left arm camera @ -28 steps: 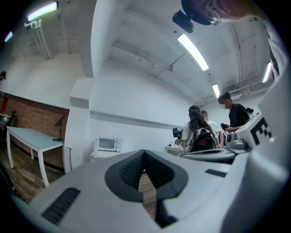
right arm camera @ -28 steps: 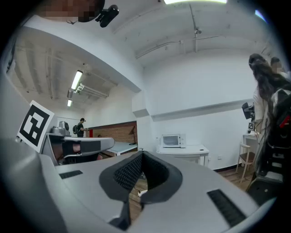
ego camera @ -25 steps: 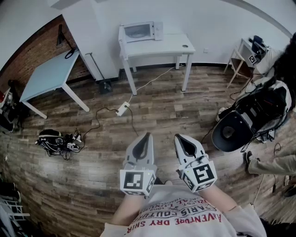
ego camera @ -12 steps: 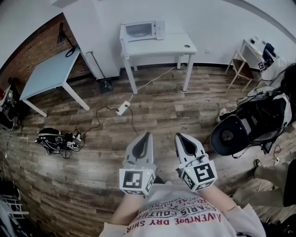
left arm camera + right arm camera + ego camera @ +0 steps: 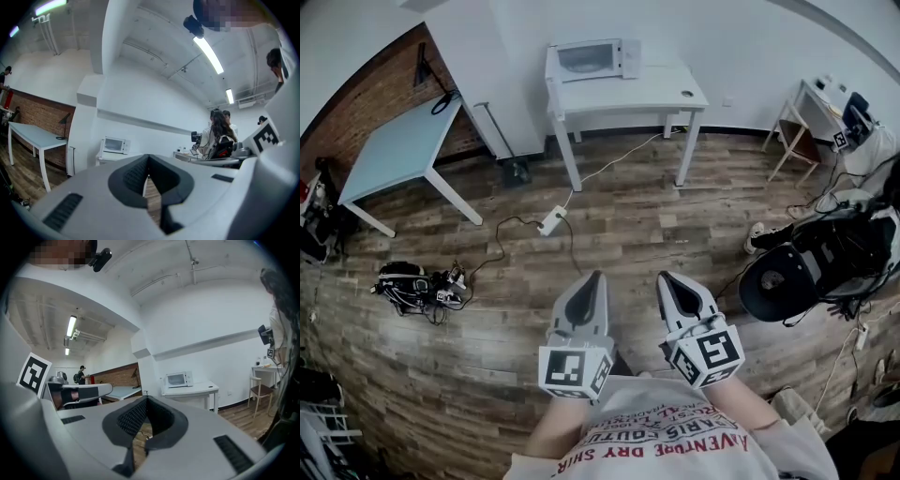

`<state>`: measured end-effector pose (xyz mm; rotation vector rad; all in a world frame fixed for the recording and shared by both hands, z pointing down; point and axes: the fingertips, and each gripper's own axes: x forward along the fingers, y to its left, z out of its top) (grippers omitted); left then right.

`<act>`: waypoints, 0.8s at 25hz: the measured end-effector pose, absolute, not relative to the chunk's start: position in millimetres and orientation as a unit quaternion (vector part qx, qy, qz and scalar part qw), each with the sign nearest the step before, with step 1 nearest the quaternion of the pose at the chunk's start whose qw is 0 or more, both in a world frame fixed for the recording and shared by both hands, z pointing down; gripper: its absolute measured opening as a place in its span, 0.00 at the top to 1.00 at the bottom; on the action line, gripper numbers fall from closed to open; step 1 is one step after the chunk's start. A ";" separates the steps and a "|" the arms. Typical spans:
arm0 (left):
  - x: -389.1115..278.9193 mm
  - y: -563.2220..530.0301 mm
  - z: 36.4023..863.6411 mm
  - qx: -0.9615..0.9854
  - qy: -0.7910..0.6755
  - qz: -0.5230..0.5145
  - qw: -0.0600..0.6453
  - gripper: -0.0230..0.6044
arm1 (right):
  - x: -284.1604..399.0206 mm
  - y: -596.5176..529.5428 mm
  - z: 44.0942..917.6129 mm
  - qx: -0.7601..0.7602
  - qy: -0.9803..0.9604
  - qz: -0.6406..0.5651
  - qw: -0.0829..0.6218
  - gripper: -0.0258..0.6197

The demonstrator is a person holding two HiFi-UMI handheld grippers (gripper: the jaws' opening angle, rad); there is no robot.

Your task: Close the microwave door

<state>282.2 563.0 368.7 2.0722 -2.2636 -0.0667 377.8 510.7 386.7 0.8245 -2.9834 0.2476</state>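
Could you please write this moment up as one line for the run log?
left gripper: shut, empty | right gripper: shut, empty | microwave: on table, across room, untouched

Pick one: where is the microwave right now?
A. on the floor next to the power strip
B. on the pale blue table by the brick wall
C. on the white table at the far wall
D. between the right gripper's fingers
C: in the head view the microwave stands on the white table against the far wall, toward that table's left end in the picture.
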 end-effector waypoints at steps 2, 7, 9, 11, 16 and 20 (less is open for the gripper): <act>264.8 546.7 369.1 0.677 -0.735 -0.022 0.038 0.96 | 362.4 495.1 387.9 0.269 -0.959 0.084 0.022 0.95; 211.5 497.9 366.6 0.686 -0.726 -0.032 0.043 0.96 | 314.3 449.0 386.6 0.285 -0.955 0.081 0.028 0.95; 186.2 477.5 363.3 0.692 -0.720 -0.033 0.039 0.96 | 290.9 428.6 384.5 0.295 -0.952 0.079 0.028 0.95; 157.1 456.3 358.7 0.699 -0.713 -0.034 0.037 0.96 | 264.8 407.8 382.1 0.309 -0.948 0.077 0.028 0.95; 94.0 410.5 341.4 0.719 -0.693 -0.046 0.040 0.96 | 206.3 362.5 377.7 0.334 -0.938 0.088 0.029 0.95; 56.5 384.3 330.8 0.720 -0.692 -0.038 0.029 0.96 | 170.4 333.5 368.7 0.343 -0.935 0.090 0.023 0.95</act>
